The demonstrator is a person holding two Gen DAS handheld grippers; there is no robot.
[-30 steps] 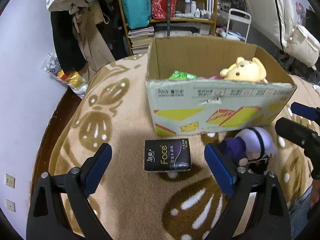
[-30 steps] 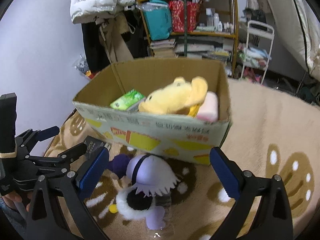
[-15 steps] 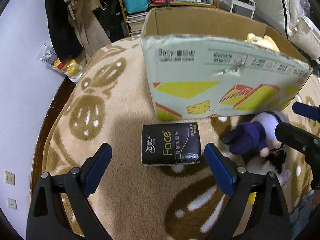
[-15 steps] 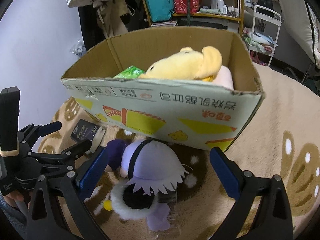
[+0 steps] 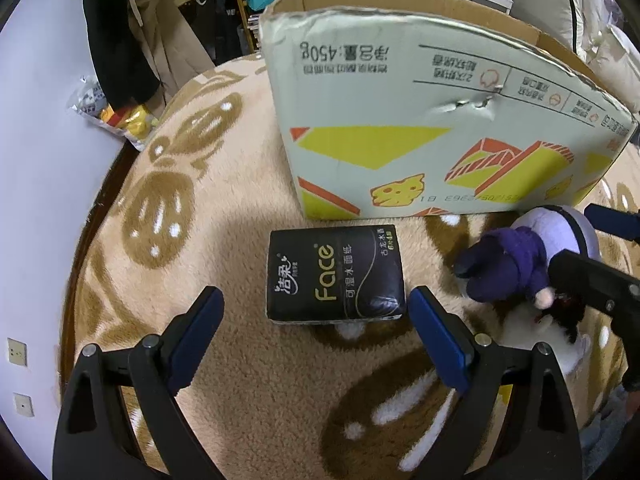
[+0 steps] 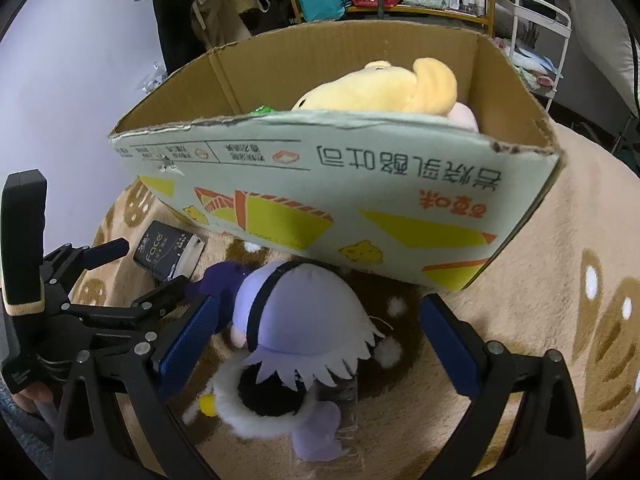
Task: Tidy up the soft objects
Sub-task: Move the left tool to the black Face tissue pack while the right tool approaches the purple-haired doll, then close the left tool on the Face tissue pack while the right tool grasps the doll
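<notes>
Left wrist view: the left gripper (image 5: 314, 314) hangs with jaws spread, the black tissue pack (image 5: 335, 275) at frame centre just beyond its tips. Right wrist view: the right gripper (image 6: 316, 326), jaws spread, straddles the purple plush doll (image 6: 298, 332), perhaps brushing it, below the cardboard box (image 6: 360, 196).

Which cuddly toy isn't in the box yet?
The purple plush doll with the lavender cap lies on the blanket in front of the cardboard box. The yellow plush toy is already inside it.
</notes>
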